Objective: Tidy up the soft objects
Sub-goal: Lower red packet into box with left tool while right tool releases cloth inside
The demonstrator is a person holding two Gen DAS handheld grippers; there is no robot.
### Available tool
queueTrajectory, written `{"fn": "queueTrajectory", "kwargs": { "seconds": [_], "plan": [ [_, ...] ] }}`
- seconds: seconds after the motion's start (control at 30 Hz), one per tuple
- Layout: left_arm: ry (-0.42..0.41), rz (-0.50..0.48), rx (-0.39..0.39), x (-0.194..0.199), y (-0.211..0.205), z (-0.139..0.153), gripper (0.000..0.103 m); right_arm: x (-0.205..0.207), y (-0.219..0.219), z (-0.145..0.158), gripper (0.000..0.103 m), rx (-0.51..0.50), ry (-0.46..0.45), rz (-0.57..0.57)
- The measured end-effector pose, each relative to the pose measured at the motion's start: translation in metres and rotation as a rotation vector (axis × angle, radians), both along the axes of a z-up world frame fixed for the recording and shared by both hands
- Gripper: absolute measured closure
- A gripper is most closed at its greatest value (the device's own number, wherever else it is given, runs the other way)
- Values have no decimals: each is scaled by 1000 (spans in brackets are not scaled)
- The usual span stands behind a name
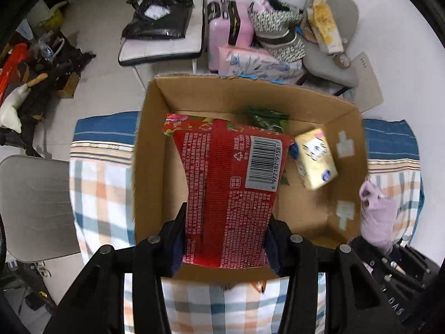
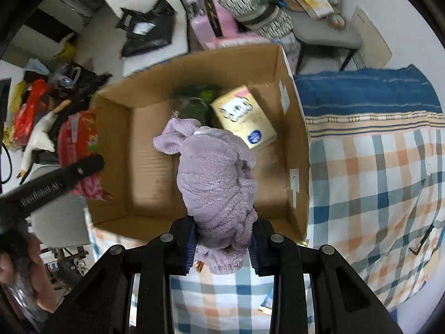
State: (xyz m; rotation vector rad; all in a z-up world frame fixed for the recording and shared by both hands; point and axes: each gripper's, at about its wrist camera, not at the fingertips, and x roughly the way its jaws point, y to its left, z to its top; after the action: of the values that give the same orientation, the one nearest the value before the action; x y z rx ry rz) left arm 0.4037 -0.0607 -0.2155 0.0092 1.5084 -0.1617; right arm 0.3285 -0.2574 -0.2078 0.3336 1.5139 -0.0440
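An open cardboard box [image 1: 150, 150] [image 2: 294, 144] stands on a table under a checked cloth [image 1: 97, 183] [image 2: 375, 172]. My left gripper [image 1: 226, 222] is shut on a red soft pack [image 1: 230, 183] with a barcode, held over the box's near left part; the red soft pack [image 2: 80, 144] and the left gripper's body [image 2: 55, 183] show at the box's left edge in the right wrist view. My right gripper [image 2: 224, 231] is shut on a lilac knitted garment [image 2: 217, 175] above the box; the lilac knitted garment [image 1: 378, 211] hangs by the box's right wall. Inside lie a yellow tissue pack [image 1: 315, 158] [image 2: 244, 117] and a green packet [image 1: 267, 117] [image 2: 194, 100].
Beyond the table stand a white chair [image 1: 161, 41] with a black bag [image 1: 161, 16], a pink suitcase [image 1: 222, 27], a floral pack [image 1: 258, 64] and a grey chair [image 1: 331, 55] piled with items. A grey seat [image 1: 33, 206] is at the left. Clutter [image 1: 33, 78] covers the floor.
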Motion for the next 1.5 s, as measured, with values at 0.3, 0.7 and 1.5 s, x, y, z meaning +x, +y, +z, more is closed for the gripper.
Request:
{"fn": "queueTrajectory", "kwargs": {
  "seconds": [0.3,0.7,1.5],
  "plan": [
    [117,-27,48,46,-16,-75,59,22,-11,-89,70,-17,115,-21],
    [194,-50,89,77,-26,-113,57,21,-5,-132,64,-18,220,-5],
    [-76,15,61,-2,27,-4,8,8,27,-48,1,-134,21,59]
  ]
}}
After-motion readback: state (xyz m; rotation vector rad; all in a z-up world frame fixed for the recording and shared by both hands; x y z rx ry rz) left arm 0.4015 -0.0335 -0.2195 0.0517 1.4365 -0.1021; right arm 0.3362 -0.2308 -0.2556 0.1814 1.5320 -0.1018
